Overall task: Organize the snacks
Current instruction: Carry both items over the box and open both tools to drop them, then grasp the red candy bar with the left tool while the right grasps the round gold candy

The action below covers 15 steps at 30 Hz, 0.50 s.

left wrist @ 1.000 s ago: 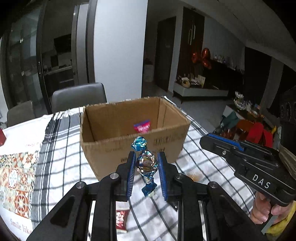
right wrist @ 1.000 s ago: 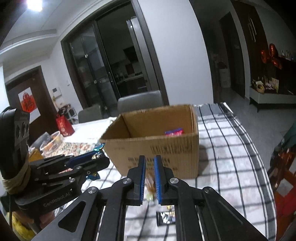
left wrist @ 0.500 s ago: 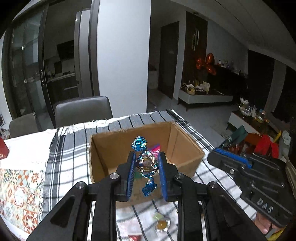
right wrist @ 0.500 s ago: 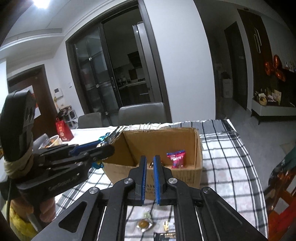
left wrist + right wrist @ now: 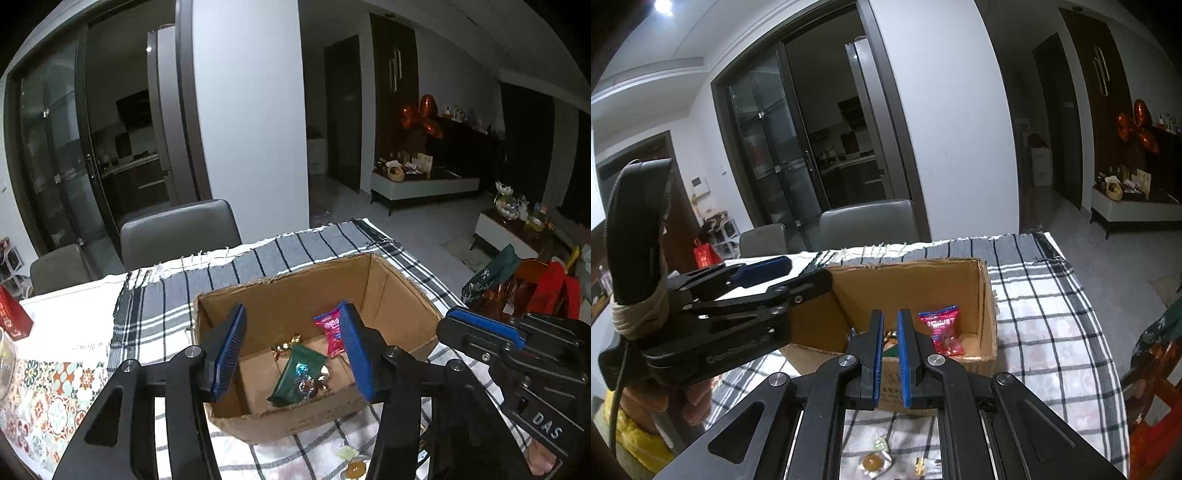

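One open brown cardboard box (image 5: 399,295) stands on one checked grey-and-white cloth (image 5: 280,254) on the desk. Inside the box lie one dark green flat packet (image 5: 291,380), one pink-red snack bag (image 5: 330,332), one blue-and-silver foil-wrapped candy (image 5: 308,378) and one small gold-wrapped sweet (image 5: 284,347). In front of the box, on the cloth, lie one clear-wrapped amber candy (image 5: 873,461) and one small gold piece (image 5: 919,466). Two grey chairs (image 5: 177,232) stand behind the desk. Two pairs of blue-padded tongs (image 5: 293,354) are in view.

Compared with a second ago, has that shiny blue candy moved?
Yes. It left the left tool, now open, and lies down inside the cardboard box on the green packet.
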Motion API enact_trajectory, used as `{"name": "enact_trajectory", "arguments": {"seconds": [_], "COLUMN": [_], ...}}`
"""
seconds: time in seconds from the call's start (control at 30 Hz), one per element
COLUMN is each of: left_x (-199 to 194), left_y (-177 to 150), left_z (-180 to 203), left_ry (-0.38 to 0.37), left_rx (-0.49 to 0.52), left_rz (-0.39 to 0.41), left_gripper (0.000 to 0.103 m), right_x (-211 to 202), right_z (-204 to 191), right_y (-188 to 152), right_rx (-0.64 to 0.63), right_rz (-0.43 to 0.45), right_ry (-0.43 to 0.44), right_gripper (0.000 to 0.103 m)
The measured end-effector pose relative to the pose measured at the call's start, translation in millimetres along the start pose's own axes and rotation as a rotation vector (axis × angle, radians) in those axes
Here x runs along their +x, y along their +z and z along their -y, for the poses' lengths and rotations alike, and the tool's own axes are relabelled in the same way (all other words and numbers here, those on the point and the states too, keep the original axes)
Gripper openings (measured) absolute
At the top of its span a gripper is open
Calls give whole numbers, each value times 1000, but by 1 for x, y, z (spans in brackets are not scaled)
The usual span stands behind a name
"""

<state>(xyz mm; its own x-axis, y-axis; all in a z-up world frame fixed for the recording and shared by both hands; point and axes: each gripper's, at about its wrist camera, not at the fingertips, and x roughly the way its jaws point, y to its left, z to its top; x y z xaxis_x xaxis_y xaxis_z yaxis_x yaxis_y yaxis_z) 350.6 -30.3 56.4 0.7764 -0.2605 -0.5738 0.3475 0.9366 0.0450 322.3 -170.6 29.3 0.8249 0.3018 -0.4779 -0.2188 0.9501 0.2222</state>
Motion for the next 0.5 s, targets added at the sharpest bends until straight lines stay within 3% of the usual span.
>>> {"name": "enact_trajectory", "arguments": {"seconds": [0.37,0.5], "left_x": [-49,-66], "left_y": [-35,-54], "left_z": [-12,-12], "left_ry": [9,49], "left_rx": [-50,-39], "left_rz": [17,42], "left_gripper": [53,54], "right_x": [-6,-7], "right_z": [-16,-24], "right_y": [-21,-36], "right_rx": [3,4], "right_rz": [-52,-82], "right_ry": [56,79], "right_gripper": [10,10]}}
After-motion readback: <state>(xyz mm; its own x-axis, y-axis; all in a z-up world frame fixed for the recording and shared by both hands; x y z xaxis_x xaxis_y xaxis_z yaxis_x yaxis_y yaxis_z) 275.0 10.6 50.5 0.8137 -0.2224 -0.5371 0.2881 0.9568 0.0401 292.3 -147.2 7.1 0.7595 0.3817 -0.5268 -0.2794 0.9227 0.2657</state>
